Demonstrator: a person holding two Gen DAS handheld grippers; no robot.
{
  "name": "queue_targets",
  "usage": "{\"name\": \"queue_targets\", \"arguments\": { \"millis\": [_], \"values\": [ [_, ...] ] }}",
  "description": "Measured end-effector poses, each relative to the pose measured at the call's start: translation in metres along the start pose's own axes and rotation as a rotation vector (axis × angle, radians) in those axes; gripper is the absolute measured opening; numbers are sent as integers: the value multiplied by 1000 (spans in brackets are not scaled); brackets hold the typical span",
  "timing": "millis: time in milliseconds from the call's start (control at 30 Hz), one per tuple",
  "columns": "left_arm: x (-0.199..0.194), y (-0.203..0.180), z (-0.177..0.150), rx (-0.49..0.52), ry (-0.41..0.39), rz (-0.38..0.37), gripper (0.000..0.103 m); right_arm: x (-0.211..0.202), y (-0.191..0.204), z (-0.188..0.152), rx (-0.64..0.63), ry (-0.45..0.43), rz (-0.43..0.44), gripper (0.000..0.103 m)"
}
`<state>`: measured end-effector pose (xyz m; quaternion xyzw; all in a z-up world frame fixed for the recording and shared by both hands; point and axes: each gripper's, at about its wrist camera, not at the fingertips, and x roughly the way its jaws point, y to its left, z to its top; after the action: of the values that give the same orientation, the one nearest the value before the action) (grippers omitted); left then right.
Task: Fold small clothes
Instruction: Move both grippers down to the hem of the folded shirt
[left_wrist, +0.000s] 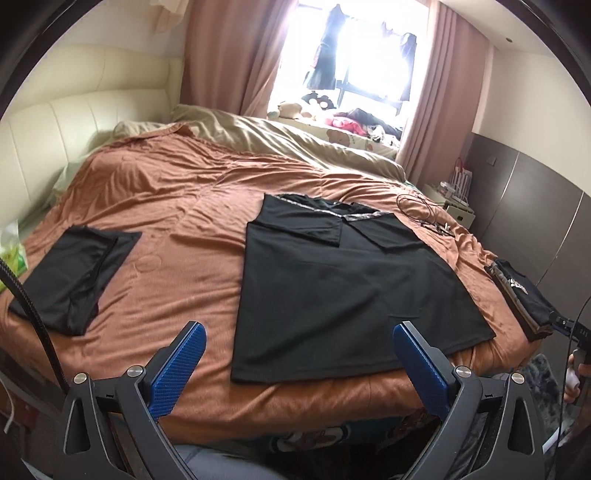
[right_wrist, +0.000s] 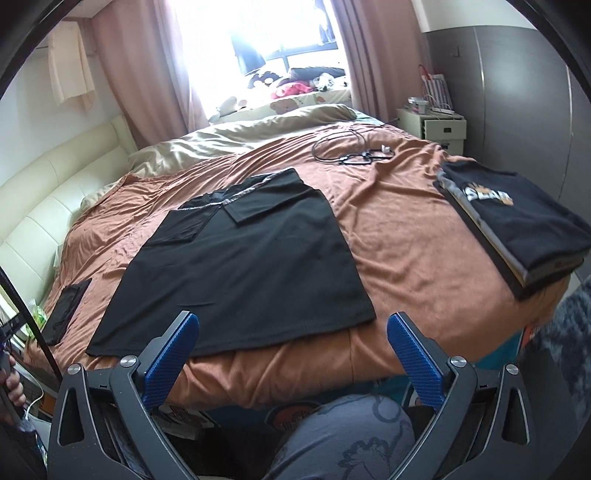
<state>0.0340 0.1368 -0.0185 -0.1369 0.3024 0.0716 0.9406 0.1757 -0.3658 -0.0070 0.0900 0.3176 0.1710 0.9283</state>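
A large black shirt (left_wrist: 347, 288) with its sleeves folded inward and a patterned grey collar band is lying flat on the rust-orange quilted bedspread (left_wrist: 177, 206), its hem reaching close to the bedspread's near edge. The left gripper (left_wrist: 299, 347), a black frame with ribbed blue pads, is hovering released above that hem, its jaws spread wide and holding nothing; one blue finger is sitting over bare bedspread just beside the shirt and the other over the shirt's near corner. The right gripper (right_wrist: 293, 334) is likewise gaping and empty, hanging above the shirt's near hem. To the left of the black shirt, well apart from it, a smaller folded black garment (left_wrist: 70, 280) is resting on the bedspread. To the right of the shirt, near the bedspread's edge, a neat stack of folded dark clothes (right_wrist: 517, 229) is sitting, its top piece carrying a white and orange print whose lettering is too blurred to read with confidence. Beyond the shirt, a tangle of thin black cable (right_wrist: 351, 151) is lying on the bedspread. A hand (left_wrist: 574, 376) is gripping the right gripper's handle beside the stack.
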Motion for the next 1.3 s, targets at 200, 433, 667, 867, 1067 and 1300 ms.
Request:
{"name": "queue_targets", "arguments": {
  "millis": [200, 433, 667, 867, 1067, 1300],
  "values": [
    [4, 18, -19, -87, 39, -5, 88, -9, -12, -16, 45, -7, 9, 92],
    [4, 35, -34, -151, 52, -4, 81, -8, -30, -34, 91, -5, 21, 82],
    [21, 57, -44, -214, 82, -11, 78, 4, -45, -41, 166, 27, 42, 81],
    [50, 77, -49, -298, 121, -18, 72, 21, -48, -37, 195, 58, 41, 79],
    [84, 88, -48, -345, 168, -20, 66, 44, -56, -27, 215, 80, 50, 75],
    [124, 97, -51, -397, 260, -26, 63, 81, -69, -26, 268, 134, 74, 63]
  ]
}}
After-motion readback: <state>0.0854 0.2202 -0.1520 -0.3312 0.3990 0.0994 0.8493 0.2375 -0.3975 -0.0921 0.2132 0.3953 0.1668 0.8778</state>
